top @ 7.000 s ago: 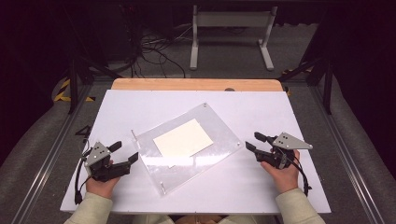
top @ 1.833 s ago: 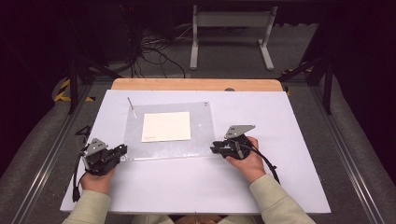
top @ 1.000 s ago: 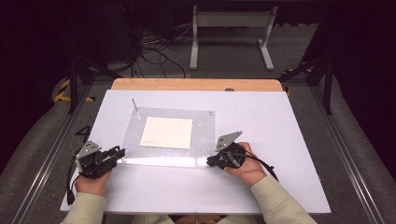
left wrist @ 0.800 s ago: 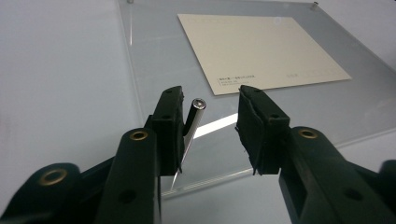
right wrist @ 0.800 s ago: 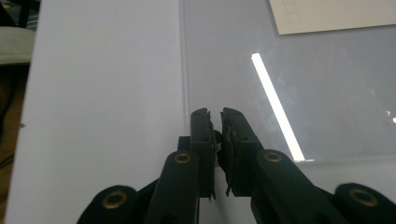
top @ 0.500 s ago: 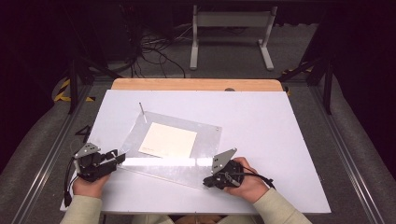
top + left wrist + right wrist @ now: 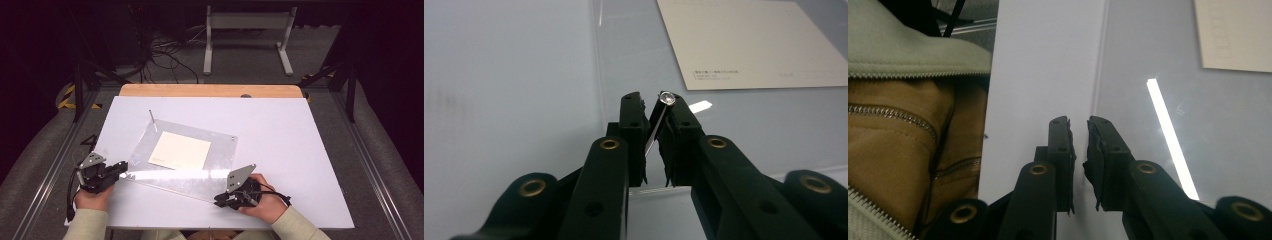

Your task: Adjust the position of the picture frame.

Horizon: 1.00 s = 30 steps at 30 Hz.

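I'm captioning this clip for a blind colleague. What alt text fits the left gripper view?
The left gripper has its black jaws closed on a thin metal pin with a shiny round head. Beyond lies a clear plastic sheet with a cream card on a white table.

From my remote seat, I see open bench (image 7: 280,130) from twelve round to three o'clock of the clear plate (image 7: 192,172). A thin upright pin (image 7: 151,116) stands at the plate's eleven o'clock corner. The left hand-held gripper (image 7: 121,168) blocks its nine o'clock corner and the right hand-held gripper (image 7: 226,201) its five o'clock corner.
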Each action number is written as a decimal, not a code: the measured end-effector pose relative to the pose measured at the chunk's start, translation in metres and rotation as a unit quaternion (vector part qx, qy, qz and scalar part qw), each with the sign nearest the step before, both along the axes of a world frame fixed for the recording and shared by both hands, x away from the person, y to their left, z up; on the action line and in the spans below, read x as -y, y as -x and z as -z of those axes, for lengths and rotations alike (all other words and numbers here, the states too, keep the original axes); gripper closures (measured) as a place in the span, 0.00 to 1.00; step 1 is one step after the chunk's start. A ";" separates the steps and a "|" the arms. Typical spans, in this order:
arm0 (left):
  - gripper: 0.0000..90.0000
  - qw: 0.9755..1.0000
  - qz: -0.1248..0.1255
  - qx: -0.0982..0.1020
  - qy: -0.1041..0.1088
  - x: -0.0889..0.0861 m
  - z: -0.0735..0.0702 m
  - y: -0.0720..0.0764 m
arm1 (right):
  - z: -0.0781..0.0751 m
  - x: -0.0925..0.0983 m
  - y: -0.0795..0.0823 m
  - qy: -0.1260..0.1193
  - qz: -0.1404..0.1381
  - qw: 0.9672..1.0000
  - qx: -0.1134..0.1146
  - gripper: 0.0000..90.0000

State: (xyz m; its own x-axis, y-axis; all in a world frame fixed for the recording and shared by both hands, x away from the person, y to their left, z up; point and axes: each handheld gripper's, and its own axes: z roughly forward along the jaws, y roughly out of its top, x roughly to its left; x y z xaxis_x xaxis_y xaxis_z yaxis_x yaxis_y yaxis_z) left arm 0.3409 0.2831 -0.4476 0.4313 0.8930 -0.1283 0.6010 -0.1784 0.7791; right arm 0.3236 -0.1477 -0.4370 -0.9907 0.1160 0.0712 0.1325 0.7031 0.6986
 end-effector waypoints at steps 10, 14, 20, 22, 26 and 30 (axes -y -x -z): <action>0.93 0.999 -0.032 0.018 -0.030 0.029 -0.011 -0.036 | -0.013 0.024 -0.006 -0.040 0.059 0.997 0.019 0.86; 0.93 0.999 -0.030 0.022 -0.019 0.044 -0.016 -0.055 | -0.018 0.038 -0.008 -0.052 0.089 0.994 0.021 0.85; 0.92 0.999 -0.036 0.026 -0.004 0.062 -0.014 -0.086 | -0.020 0.056 -0.009 -0.061 0.118 0.991 0.028 0.85; 0.91 0.999 -0.042 0.023 0.009 0.061 -0.011 -0.096 | -0.020 0.059 -0.009 -0.063 0.125 0.990 0.030 0.85; 0.90 0.999 -0.042 0.011 0.033 0.056 -0.002 -0.115 | -0.018 0.060 -0.010 -0.062 0.144 0.987 0.031 0.84; 0.89 0.999 -0.037 0.014 0.031 0.055 -0.002 -0.116 | -0.012 0.056 -0.015 -0.058 0.170 0.983 0.028 0.77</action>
